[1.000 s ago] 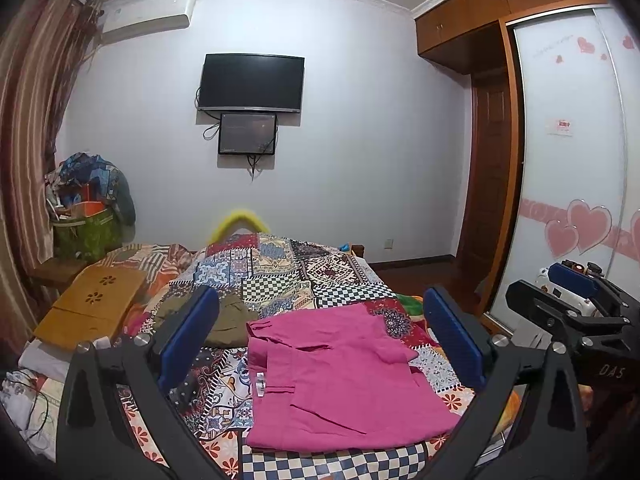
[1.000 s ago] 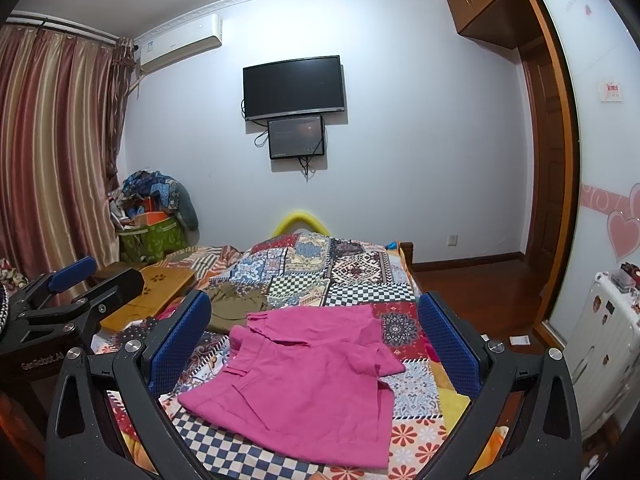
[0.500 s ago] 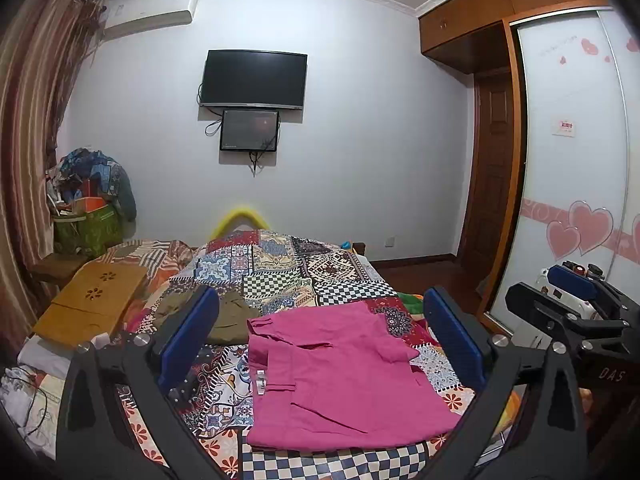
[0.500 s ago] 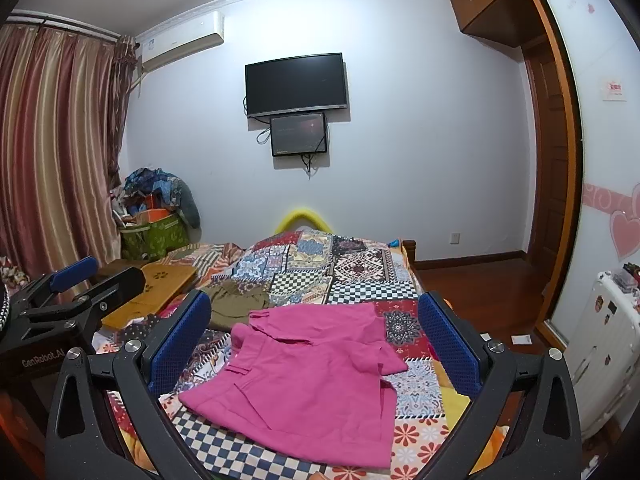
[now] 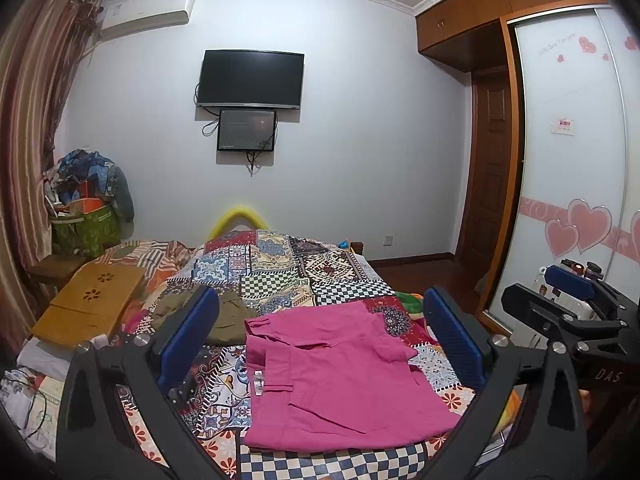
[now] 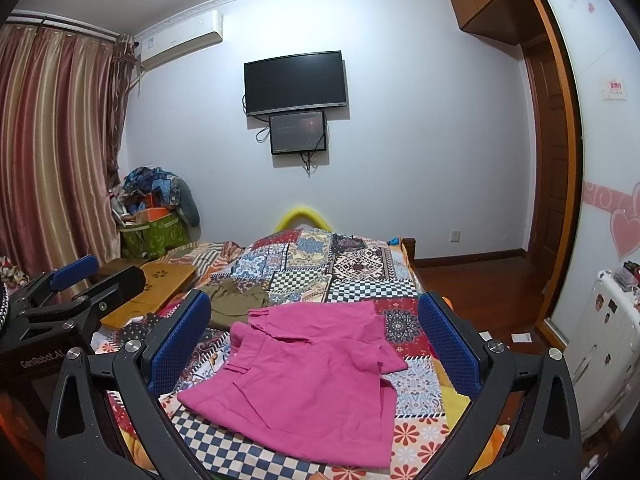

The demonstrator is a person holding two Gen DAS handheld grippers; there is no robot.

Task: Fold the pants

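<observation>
Pink pants (image 5: 340, 376) (image 6: 304, 380) lie folded flat on the patchwork bedspread (image 5: 280, 272) (image 6: 344, 272) near the bed's front end, a white label showing at their left edge. My left gripper (image 5: 320, 344) hovers above and in front of them, open, with nothing between its blue pads. My right gripper (image 6: 316, 344) is likewise open and holds nothing, raised over the near edge of the pants. Each gripper shows in the other's view: the right one (image 5: 576, 304) at the right, the left one (image 6: 68, 288) at the left.
An olive garment (image 5: 224, 316) (image 6: 236, 300) lies just behind the pants. A wooden lap tray (image 5: 88, 300) rests on the bed's left side. A green basket of clothes (image 5: 84, 216) stands by the curtain. A wardrobe (image 5: 568, 184) and wooden floor (image 6: 480, 288) are on the right.
Both views have tilted up a little, so the pants sit slightly lower in frame. The pants themselves have not moved and both grippers stay open.
</observation>
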